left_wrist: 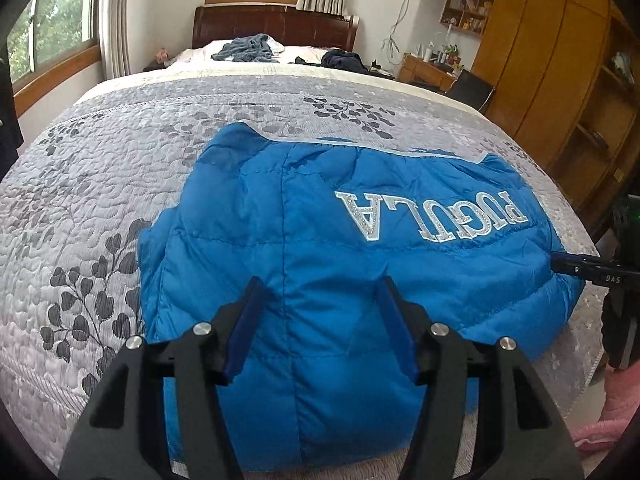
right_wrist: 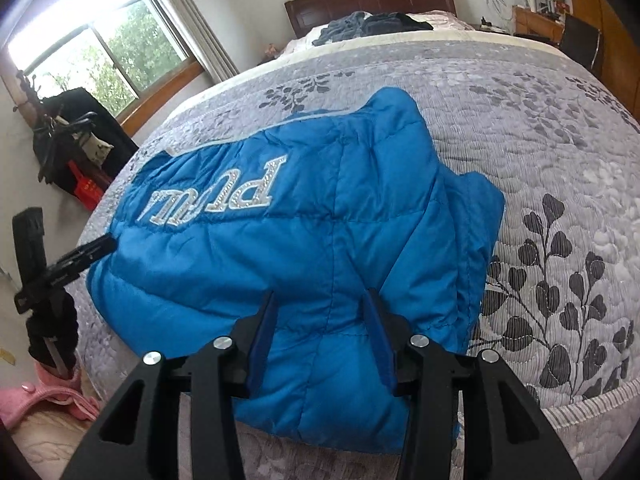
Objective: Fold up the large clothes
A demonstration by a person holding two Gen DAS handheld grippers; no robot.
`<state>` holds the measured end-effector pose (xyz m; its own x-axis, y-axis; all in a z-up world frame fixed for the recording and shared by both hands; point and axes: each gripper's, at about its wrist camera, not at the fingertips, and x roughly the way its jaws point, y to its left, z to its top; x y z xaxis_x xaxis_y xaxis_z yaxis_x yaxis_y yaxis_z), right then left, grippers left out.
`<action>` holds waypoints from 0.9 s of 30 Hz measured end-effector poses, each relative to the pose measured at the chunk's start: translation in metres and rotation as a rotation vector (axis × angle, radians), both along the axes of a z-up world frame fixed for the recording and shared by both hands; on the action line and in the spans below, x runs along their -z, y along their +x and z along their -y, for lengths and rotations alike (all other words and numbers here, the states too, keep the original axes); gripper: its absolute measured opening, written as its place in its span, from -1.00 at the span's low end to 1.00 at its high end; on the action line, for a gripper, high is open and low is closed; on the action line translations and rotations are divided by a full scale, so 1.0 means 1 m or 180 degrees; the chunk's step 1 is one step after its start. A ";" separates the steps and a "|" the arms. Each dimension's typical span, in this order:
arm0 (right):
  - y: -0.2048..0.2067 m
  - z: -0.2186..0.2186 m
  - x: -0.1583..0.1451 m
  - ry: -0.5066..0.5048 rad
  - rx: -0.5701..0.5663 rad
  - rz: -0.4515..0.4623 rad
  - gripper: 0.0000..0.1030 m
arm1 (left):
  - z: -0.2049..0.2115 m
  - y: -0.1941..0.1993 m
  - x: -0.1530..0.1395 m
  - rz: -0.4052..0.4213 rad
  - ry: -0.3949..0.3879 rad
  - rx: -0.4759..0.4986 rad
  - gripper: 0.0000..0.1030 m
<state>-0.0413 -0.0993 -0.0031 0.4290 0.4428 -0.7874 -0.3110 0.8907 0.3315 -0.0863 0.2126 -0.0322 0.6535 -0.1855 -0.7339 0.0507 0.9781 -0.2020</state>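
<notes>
- Two grippers work one blue puffer jacket [left_wrist: 320, 232], which lies on the grey leaf-patterned bedspread [left_wrist: 100, 184] close to the foot edge of the bed, its near end hanging slightly over that edge.
- The jacket looks already folded in on itself: a compact block, silver lettering [left_wrist: 432, 216] upward, extra layers showing along one side edge. I judge the fold well advanced.
- Left gripper [left_wrist: 318, 328] sits low over the jacket's near end with its blue-padded fingers [left_wrist: 244, 328] spread; padding bulges up between them, but nothing is pinched.
- Right gripper [right_wrist: 320, 336] sits at another part of the same near end, also spread, cloth filling the gap without being clamped. Each gripper shows at the edge of the other's view.
- Placing both at one end, well apart, probably lets them lift or roll that end evenly toward the far hem, so the bulky filling does not twist.
- Slippery shell and springy fill may make the layers slide or puff open; a deep bite seems wise.
- Loose clothes [left_wrist: 248, 50] near the headboard lie well apart.
</notes>
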 end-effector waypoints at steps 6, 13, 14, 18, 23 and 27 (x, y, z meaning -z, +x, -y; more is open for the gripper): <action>0.000 0.006 -0.028 0.0135 0.0018 0.0119 -0.10 | 0.008 0.000 -0.013 0.0060 -0.0007 0.0064 0.18; 0.011 0.006 -0.023 -0.0091 0.0092 0.0115 -0.08 | 0.018 0.008 -0.012 0.0057 0.0059 0.0099 0.20; 0.013 0.007 -0.018 -0.0085 0.0092 0.0077 -0.08 | 0.018 0.010 -0.009 0.0033 0.0058 0.0091 0.20; 0.017 0.009 -0.001 -0.0030 0.0063 -0.0020 -0.08 | 0.014 0.016 0.002 -0.0024 -0.0007 0.0073 0.20; 0.016 0.008 0.001 -0.0054 0.0037 -0.0009 -0.08 | 0.009 0.016 0.009 -0.0020 -0.0103 0.0095 0.21; 0.012 0.020 -0.015 0.0205 0.0078 -0.0053 0.13 | 0.008 0.016 0.002 -0.0044 -0.0145 0.0093 0.21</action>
<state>-0.0294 -0.1194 0.0114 0.4274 0.4822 -0.7647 -0.2833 0.8747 0.3932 -0.0702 0.2046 -0.0344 0.6372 -0.2377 -0.7331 0.0760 0.9660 -0.2472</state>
